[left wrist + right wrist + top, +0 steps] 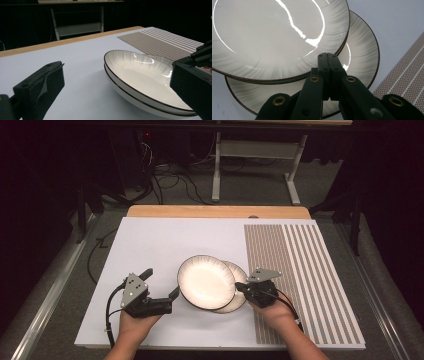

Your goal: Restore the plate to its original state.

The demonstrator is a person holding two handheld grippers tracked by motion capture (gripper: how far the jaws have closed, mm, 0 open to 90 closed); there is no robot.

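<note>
- My left tool point(161, 289) stands wide beside the upper plate point(206, 281).
- My right tool point(241, 287) is pinched closed over the lower plate point(239, 296).
- No writing is legible on the plates.

Two plates are sitting on the white board point(150, 240), the top plate point(206, 281) partly covering the bottom plate point(239, 292). The left gripper point(161, 282) is gaping wide beside them. The right gripper point(240, 287) is resting at the bottom plate's edge.
</note>
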